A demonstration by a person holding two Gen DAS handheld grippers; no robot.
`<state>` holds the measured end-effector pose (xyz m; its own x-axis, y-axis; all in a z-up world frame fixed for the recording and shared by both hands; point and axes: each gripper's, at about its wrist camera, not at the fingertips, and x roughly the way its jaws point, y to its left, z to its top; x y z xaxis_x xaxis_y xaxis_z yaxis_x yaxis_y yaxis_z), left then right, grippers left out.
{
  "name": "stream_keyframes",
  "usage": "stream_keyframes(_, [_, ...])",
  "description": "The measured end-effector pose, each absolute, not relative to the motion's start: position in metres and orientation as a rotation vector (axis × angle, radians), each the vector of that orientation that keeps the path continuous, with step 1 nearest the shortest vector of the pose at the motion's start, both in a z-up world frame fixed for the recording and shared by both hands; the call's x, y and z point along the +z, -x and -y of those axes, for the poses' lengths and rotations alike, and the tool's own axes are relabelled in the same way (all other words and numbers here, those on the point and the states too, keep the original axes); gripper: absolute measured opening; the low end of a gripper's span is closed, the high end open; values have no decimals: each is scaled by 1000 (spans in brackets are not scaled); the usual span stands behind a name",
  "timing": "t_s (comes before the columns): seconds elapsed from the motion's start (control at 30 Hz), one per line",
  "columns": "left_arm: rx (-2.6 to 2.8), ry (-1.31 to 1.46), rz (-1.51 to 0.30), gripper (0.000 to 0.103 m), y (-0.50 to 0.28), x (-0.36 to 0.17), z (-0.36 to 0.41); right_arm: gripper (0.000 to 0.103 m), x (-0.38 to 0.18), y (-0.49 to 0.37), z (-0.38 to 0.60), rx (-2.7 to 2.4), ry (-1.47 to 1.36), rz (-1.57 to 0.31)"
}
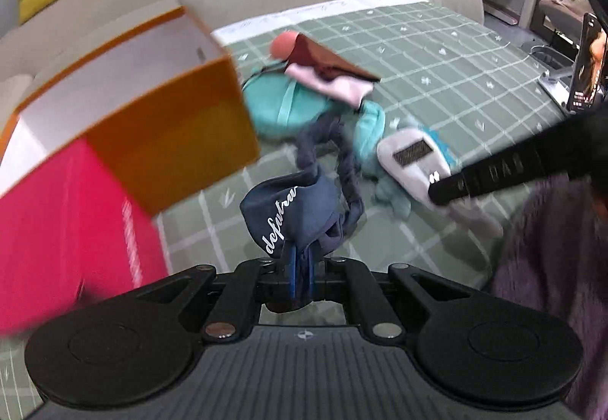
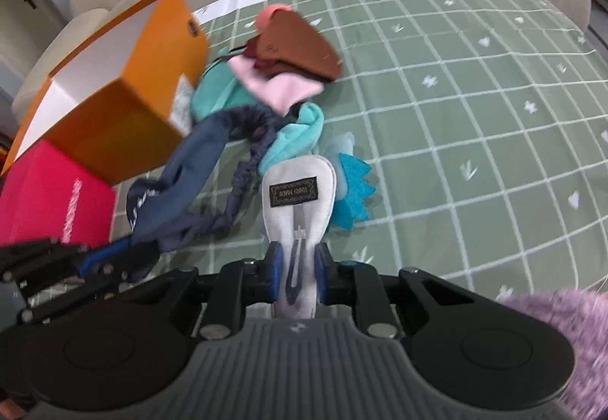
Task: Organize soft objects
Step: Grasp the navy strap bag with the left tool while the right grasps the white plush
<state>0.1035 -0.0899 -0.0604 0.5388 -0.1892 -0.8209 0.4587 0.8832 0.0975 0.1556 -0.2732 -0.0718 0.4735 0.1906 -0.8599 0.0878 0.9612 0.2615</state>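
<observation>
Two boxes sit at the far left of the green checked cloth (image 2: 456,86): a pink box (image 1: 64,230) nearest the camera and an open orange box (image 2: 114,93) with a white inside just behind it, its mouth facing up and empty as far as the views show. To their right the left gripper (image 1: 301,270) is closed on a fold of a navy fabric piece (image 1: 288,215) with white lettering; its elastic band trails away across the cloth toward the pile. Beyond that lies the heap of soft things: a teal plush (image 1: 288,105), a pale pink cloth (image 2: 277,89) and a brown felt piece (image 2: 296,48) stacked on it. Further right, the right gripper (image 2: 298,277) is shut on the narrow end of a white padded item (image 2: 298,192) bearing a dark label, which rests beside a blue spiky felt shape (image 2: 353,192). A purple fuzzy fabric (image 2: 562,329) fills the right edge.

The step in hand looks like picking: each gripper has one soft item and both are low over the cloth. The next move probably calls for carrying the navy piece left to the orange box, lifting high enough that its trailing band clears the box wall and does not drag the teal plush along.
</observation>
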Motion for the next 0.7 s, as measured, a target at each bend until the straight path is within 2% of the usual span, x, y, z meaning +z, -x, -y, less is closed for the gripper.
stream_keyframes(0.2, [-360, -287, -953, 9, -92, -66, 73, 17, -76, -155, 267, 69, -274, -1117])
stream_keyframes(0.27, [-358, -271, -914, 19, -95, -64, 73, 18, -79, -159, 267, 66, -272, -1129])
stream_keyframes(0.3, [-365, -272, -899, 33, -95, -64, 73, 21, -81, -160, 268, 66, -271, -1134])
stream_keyframes(0.33, [-375, -280, -886, 52, -97, -65, 74, 24, -80, -160, 269, 68, -271, -1134])
stream_keyframes(0.37, [-384, -292, -873, 61, -98, -66, 75, 25, -80, -159, 269, 64, -265, -1130])
stream_keyframes(0.4, [-395, -305, -856, 68, -99, -67, 78, 28, -79, -158, 270, 62, -261, -1121])
stream_keyframes(0.43, [-412, -318, -842, 71, -101, -68, 80, 33, -78, -159, 271, 60, -261, -1110])
stream_keyframes(0.47, [-420, -321, -840, 75, -102, -69, 81, 43, -78, -159, 272, 56, -260, -1105])
stream_keyframes(0.53, [-434, -307, -851, 91, -106, -74, 83, 48, -79, -160, 273, 50, -261, -1096])
stream_keyframes(0.7, [-403, -309, -893, 91, -118, -89, 88, 51, -86, -169, 267, 52, -255, -1100])
